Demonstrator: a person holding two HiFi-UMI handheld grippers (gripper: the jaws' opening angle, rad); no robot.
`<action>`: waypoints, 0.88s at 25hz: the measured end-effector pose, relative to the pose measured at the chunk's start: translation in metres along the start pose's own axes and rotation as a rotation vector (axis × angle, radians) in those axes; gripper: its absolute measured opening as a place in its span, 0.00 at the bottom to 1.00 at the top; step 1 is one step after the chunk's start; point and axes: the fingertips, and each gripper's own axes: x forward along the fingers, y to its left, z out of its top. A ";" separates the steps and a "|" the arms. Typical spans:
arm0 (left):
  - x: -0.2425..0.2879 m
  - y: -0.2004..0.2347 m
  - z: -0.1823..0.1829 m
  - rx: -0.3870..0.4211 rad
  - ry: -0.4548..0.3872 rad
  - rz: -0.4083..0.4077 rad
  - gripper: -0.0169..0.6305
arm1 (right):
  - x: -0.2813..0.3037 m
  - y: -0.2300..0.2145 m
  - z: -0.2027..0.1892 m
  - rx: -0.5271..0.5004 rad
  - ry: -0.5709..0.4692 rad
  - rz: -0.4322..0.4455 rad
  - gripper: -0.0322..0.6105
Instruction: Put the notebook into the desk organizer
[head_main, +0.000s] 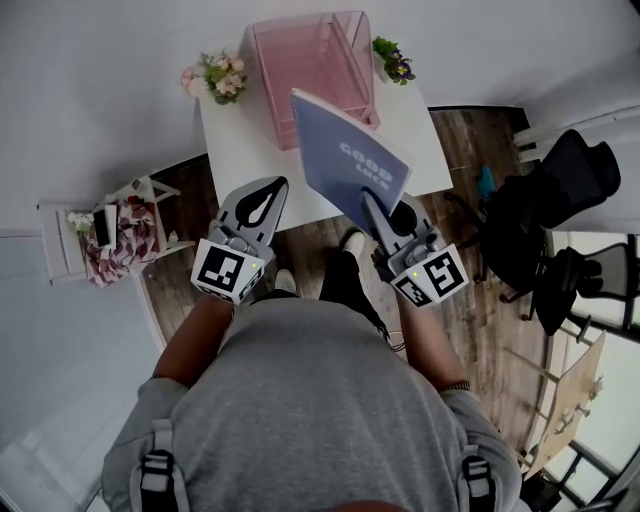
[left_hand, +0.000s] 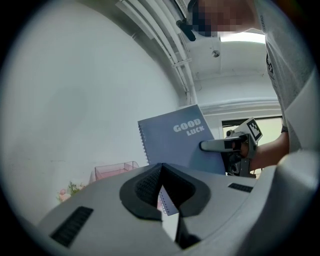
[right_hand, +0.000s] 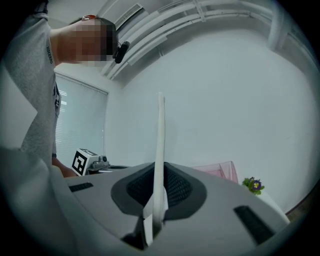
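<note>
A blue-grey spiral notebook (head_main: 350, 160) printed "GOOD LUCK" stands upright on edge in the air, over the near edge of the white table (head_main: 240, 150). My right gripper (head_main: 372, 205) is shut on its lower corner. In the right gripper view the notebook (right_hand: 160, 130) shows edge-on between the pads (right_hand: 175, 187). The pink see-through desk organizer (head_main: 315, 60) sits at the back of the table, beyond the notebook. My left gripper (head_main: 270, 190) hangs to the left of the notebook, shut and holding nothing. From the left gripper view the notebook (left_hand: 182, 140) and the organizer (left_hand: 112, 171) lie ahead.
Small flower pots stand left (head_main: 218, 77) and right (head_main: 393, 58) of the organizer. A black office chair (head_main: 560, 190) is on the wooden floor to the right. A low white stand with cloth (head_main: 110, 235) is at the left.
</note>
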 end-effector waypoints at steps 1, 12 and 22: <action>0.011 0.004 -0.001 0.001 0.001 0.012 0.05 | 0.005 -0.011 0.001 0.001 0.001 0.014 0.11; 0.125 0.030 0.017 0.057 -0.012 0.198 0.05 | 0.068 -0.126 0.014 0.081 0.080 0.206 0.11; 0.165 0.058 0.031 0.097 -0.038 0.348 0.05 | 0.127 -0.158 0.020 0.142 0.135 0.349 0.11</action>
